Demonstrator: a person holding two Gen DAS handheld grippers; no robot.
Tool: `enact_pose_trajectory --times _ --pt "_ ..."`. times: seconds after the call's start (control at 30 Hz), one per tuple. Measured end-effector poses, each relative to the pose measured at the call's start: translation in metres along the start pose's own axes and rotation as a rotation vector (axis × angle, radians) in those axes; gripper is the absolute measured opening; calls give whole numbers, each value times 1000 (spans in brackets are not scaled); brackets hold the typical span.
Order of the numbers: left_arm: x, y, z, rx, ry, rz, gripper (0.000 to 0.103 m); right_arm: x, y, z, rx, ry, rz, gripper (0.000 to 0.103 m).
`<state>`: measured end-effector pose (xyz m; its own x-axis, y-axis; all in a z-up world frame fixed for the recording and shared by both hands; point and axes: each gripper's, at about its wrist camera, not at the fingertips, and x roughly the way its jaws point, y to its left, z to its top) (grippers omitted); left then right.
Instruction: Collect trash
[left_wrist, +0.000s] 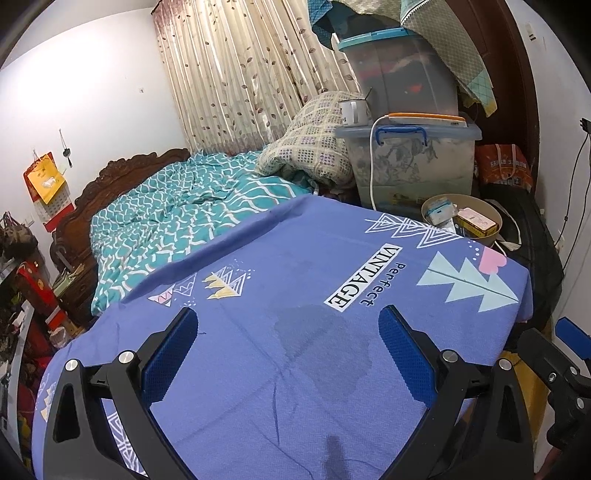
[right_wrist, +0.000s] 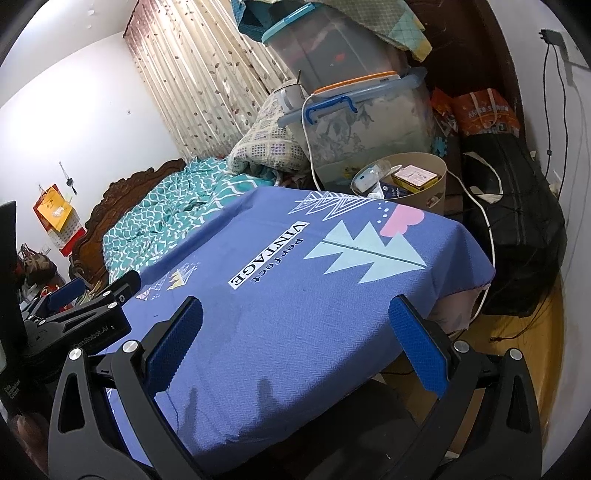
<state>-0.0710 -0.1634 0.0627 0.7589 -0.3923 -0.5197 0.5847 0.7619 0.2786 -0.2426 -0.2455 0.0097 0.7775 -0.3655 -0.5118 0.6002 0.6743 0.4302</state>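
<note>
A round beige bin (left_wrist: 491, 214) (right_wrist: 432, 173) stands at the far right corner of a table under a blue printed cloth (left_wrist: 295, 369) (right_wrist: 295, 314). It holds small boxes (left_wrist: 476, 221) (right_wrist: 413, 177) and a crumpled clear wrapper (right_wrist: 369, 175). My left gripper (left_wrist: 288, 347) is open and empty, low over the near part of the cloth. My right gripper (right_wrist: 295, 339) is open and empty over the cloth's near right part. The left gripper also shows in the right wrist view (right_wrist: 92, 291), at the left edge.
A bed with a teal quilt (left_wrist: 177, 218) lies left of the table. Stacked plastic storage boxes (left_wrist: 410, 158) (right_wrist: 362, 118) with a white cable and a mug (left_wrist: 352, 110) stand behind it. Black bags (right_wrist: 517, 229) sit on the wooden floor at right.
</note>
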Motion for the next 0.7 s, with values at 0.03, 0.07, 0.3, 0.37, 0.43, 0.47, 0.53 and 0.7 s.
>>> enact_pose_trajectory --times 0.03,0.07,0.3,0.37,0.43,0.47,0.53,0.7 --pt "0 0 0 0 -1 1 95 0 0 0 -1 0 1 100" --pt "0 0 0 0 -1 2 95 0 0 0 1 1 0 100" --pt "0 2 0 -9 -1 5 95 2 1 -1 1 3 1 100" --pt "0 2 0 -9 -2 10 95 3 1 -1 1 0 1 100" --pt "0 3 0 -11 -2 10 95 3 1 -1 0 2 2 100" --pt "0 3 0 -10 -3 11 95 3 1 0 -1 3 2 100" --pt "-1 3 0 -11 -4 17 95 4 1 0 -2 4 4 100" --pt "0 5 0 -13 -1 26 95 5 1 -1 -2 7 4 100"
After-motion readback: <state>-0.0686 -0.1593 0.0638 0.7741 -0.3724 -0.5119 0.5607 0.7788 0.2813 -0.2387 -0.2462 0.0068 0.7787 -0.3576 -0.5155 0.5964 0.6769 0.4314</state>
